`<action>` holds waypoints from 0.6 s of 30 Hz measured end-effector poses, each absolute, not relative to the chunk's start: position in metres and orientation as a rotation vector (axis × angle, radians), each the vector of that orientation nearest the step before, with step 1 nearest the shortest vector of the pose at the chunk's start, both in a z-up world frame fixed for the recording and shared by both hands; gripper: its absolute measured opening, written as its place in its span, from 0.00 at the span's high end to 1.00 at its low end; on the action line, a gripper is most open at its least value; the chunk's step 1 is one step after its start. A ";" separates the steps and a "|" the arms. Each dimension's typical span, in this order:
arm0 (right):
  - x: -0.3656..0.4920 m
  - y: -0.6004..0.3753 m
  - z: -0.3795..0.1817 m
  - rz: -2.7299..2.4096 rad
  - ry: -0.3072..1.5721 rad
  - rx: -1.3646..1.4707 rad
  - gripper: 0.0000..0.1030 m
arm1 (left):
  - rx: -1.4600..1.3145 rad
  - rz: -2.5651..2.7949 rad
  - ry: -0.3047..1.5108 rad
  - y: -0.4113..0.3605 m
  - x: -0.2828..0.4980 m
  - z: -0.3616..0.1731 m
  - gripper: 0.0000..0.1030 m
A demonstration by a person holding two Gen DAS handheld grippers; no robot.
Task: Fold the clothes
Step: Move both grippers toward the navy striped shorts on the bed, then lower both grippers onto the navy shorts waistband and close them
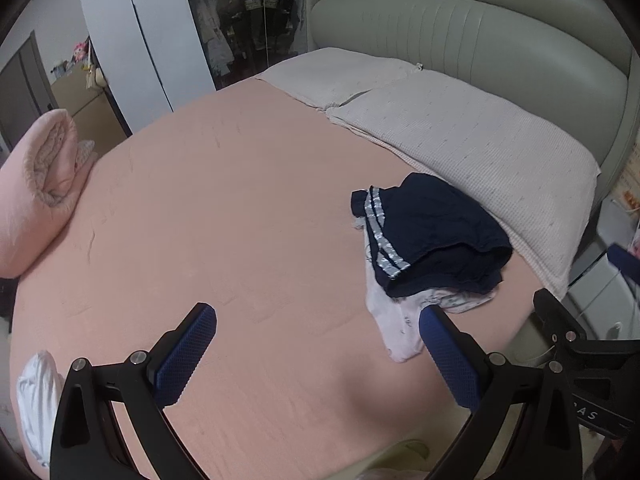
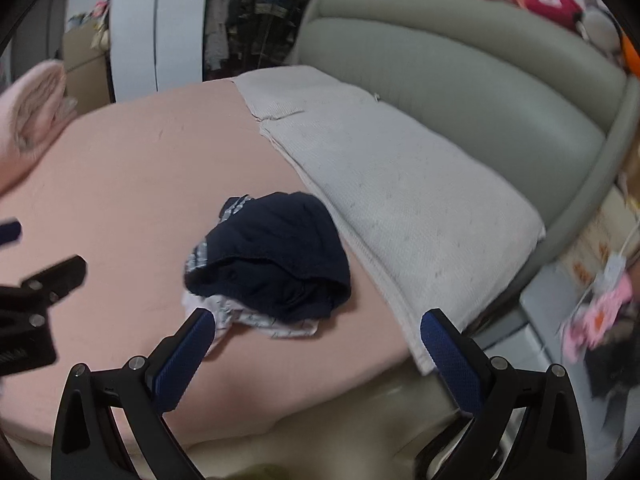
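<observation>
Crumpled navy shorts with silver side stripes lie on the pink bed sheet, on top of a white patterned garment. My left gripper is open and empty above the sheet, left of the pile. In the right wrist view the navy shorts and the white garment lie just beyond my right gripper, which is open and empty over the bed's near edge. The right gripper's body shows at the left wrist view's right edge.
Two grey-white pillows lie along a grey-green padded headboard. A rolled pink quilt sits at the bed's left. A white cloth lies at the near left edge. A wardrobe stands behind.
</observation>
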State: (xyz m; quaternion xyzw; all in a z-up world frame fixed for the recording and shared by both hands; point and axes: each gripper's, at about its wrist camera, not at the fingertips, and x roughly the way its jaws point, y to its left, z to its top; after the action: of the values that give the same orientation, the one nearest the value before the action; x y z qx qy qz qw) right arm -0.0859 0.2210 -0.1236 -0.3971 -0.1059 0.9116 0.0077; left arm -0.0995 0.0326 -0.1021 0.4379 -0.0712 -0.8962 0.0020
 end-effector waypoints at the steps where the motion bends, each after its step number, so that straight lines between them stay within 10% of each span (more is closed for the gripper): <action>1: -0.087 0.218 -0.127 2.860 -0.362 -1.228 0.00 | 1.370 -2.818 -0.228 0.032 -0.100 -0.104 0.00; 18: -0.121 0.229 -0.159 2.876 -0.327 -1.155 0.00 | 1.342 -2.976 -0.301 0.051 -0.138 -0.146 0.00</action>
State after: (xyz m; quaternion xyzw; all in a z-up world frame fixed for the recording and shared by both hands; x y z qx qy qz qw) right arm -0.1214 0.2293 -0.1591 -0.3706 -0.1051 0.9227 0.0127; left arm -0.1380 0.0509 -0.1457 0.4085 -0.0915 -0.9056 -0.0684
